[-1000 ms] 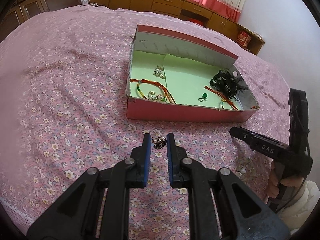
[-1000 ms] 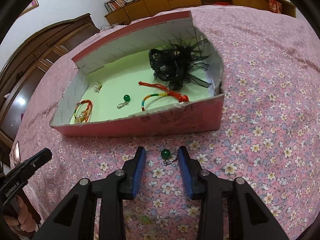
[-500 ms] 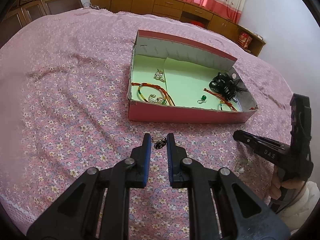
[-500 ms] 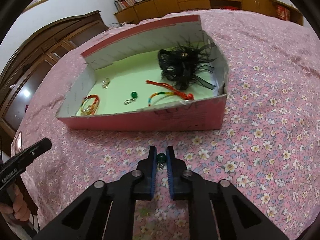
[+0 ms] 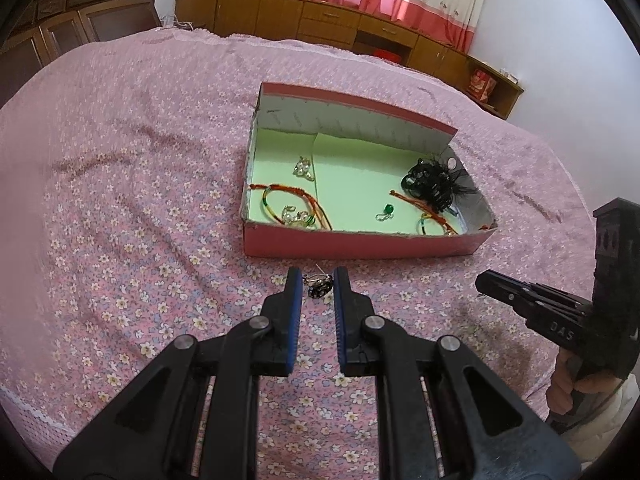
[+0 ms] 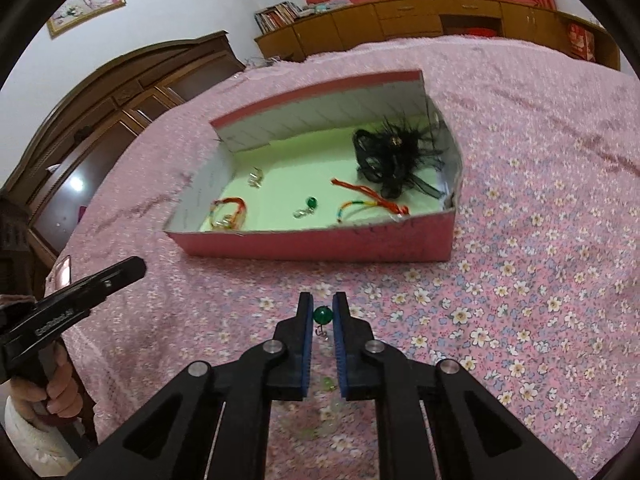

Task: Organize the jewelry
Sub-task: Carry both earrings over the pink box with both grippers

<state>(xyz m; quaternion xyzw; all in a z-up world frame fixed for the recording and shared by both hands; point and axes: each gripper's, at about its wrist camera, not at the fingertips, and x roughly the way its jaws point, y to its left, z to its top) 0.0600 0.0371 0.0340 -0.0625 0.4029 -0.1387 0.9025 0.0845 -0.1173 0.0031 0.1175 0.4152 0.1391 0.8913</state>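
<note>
A pink box [image 5: 360, 246] with a green floor sits on the bed, also in the right wrist view [image 6: 320, 246]. It holds corded bracelets [image 5: 280, 200], a black feathered hair piece [image 5: 434, 184], a green-bead earring [image 5: 386, 211] and clear pieces. My left gripper [image 5: 317, 286] is shut on a dark earring [image 5: 320, 285], held above the bedspread in front of the box. My right gripper [image 6: 322, 314] is shut on a green-bead earring [image 6: 322, 315], lifted above the bedspread before the box.
The bed has a pink flowered bedspread [image 5: 120, 200]. A pale beaded piece [image 6: 328, 392] lies on it under my right gripper. Wooden cabinets [image 5: 320, 24] line the far wall and a dark wardrobe [image 6: 100, 112] stands at the left.
My right gripper closed on the green-bead earring and lifted it off the bedspread. My left gripper rose with the dark earring still in it.
</note>
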